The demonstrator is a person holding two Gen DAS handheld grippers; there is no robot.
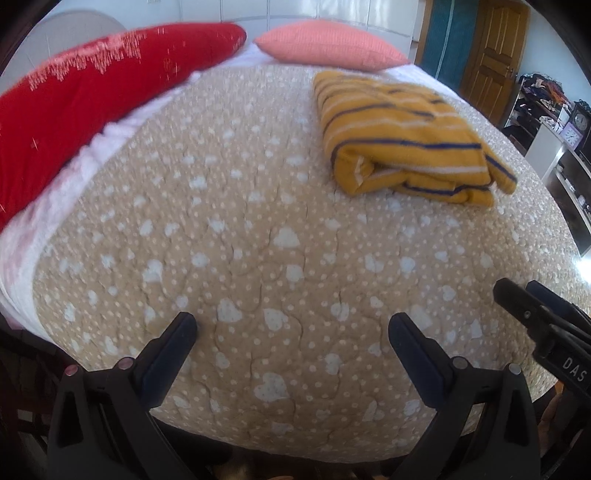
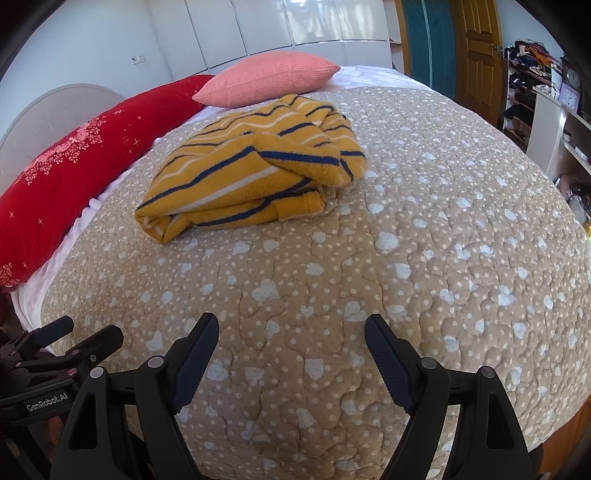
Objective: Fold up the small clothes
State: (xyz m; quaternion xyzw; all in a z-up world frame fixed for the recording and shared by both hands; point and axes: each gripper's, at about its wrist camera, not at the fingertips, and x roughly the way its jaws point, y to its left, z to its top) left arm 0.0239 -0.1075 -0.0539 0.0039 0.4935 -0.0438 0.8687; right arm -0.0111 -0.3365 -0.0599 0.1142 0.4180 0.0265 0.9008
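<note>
A mustard-yellow knit garment with navy and white stripes [image 1: 402, 136] lies folded in a bundle on the beige quilt, far right in the left wrist view. In the right wrist view it [image 2: 255, 162] sits left of center, toward the pillows. My left gripper [image 1: 291, 325] is open and empty, hovering over the quilt near the bed's front edge, well short of the garment. My right gripper [image 2: 291, 328] is open and empty too, also near the front edge. Each gripper shows at the other view's edge: the right one [image 1: 532, 314], the left one [image 2: 74, 339].
The beige quilt with white hearts [image 2: 406, 258] covers the bed. A long red pillow [image 1: 92, 85] and a pink pillow [image 2: 269, 77] lie at the head. White wardrobes [image 2: 258, 29], a wooden door [image 2: 476, 48] and cluttered shelves [image 2: 543, 96] stand beyond the bed on the right.
</note>
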